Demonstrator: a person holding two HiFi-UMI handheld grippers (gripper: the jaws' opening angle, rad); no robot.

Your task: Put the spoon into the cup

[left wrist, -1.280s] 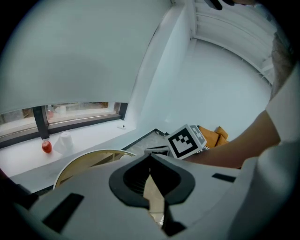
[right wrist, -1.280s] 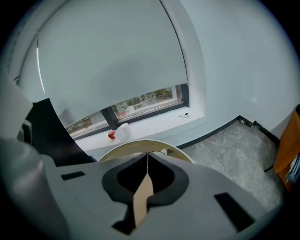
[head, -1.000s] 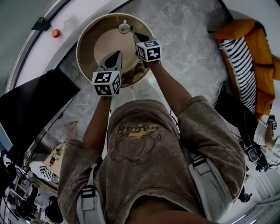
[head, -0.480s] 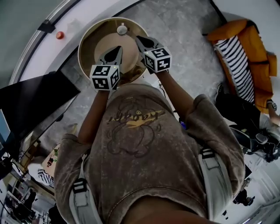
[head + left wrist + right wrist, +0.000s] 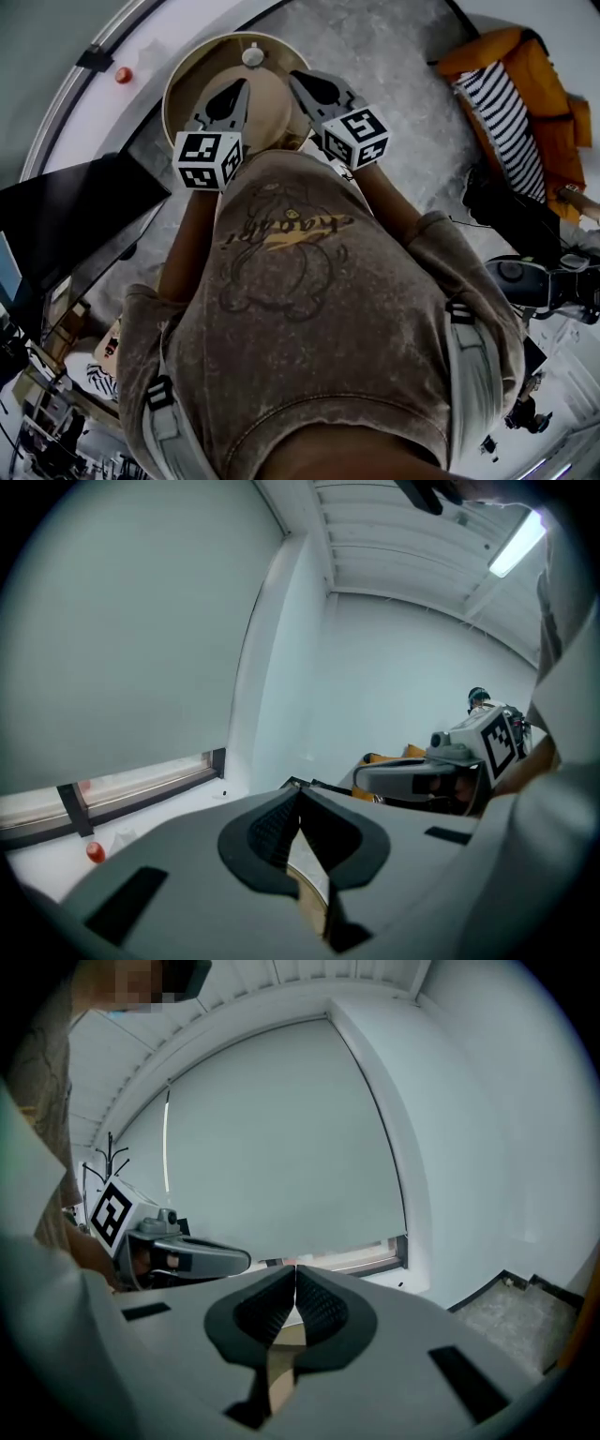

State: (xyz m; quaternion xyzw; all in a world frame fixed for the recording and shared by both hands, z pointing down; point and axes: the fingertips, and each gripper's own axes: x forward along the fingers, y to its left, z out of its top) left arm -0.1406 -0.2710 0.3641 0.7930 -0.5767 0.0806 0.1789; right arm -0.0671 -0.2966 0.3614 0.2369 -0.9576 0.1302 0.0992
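The left gripper [image 5: 300,794] and right gripper [image 5: 295,1269] each have their jaw tips pressed together on nothing. The cup [image 5: 253,56] stands near the far edge of the round table [image 5: 190,80], beyond both grippers. It is too small to show whether the spoon is inside, and the person's torso hides the table's near rim.

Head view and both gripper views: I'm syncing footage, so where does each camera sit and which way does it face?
Head view: on the person's head, looking steeply down at the round table and cup; shows torso, arms, left gripper, right gripper.
Left gripper view: on the left gripper, looking along its shut jaws toward the window blind and wall.
Right gripper view: on the right gripper, along its shut jaws toward the blind.
Shared: each gripper view shows the other gripper.
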